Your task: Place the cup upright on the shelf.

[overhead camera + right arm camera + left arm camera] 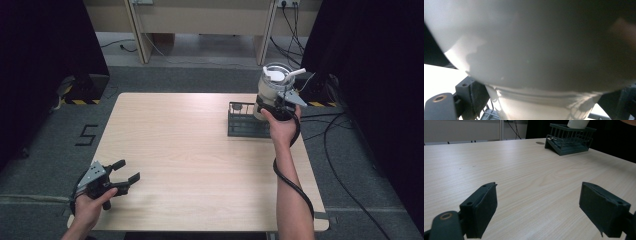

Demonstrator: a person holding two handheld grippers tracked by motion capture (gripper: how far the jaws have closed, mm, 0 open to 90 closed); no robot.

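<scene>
My right gripper (274, 106) clamps the white blender jar (272, 86) above the dark wire rack (243, 125).
My left gripper (125, 171) hovers agape, well apart.

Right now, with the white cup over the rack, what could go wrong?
1. The right gripper clamps the tall white plastic cup low on its body; top-heavy, it could tip.
2. The cup sits above the dark green wire rack; lowering off-centre might catch its rim.
3. The left gripper is open, far away, unable to steady anything.
</scene>
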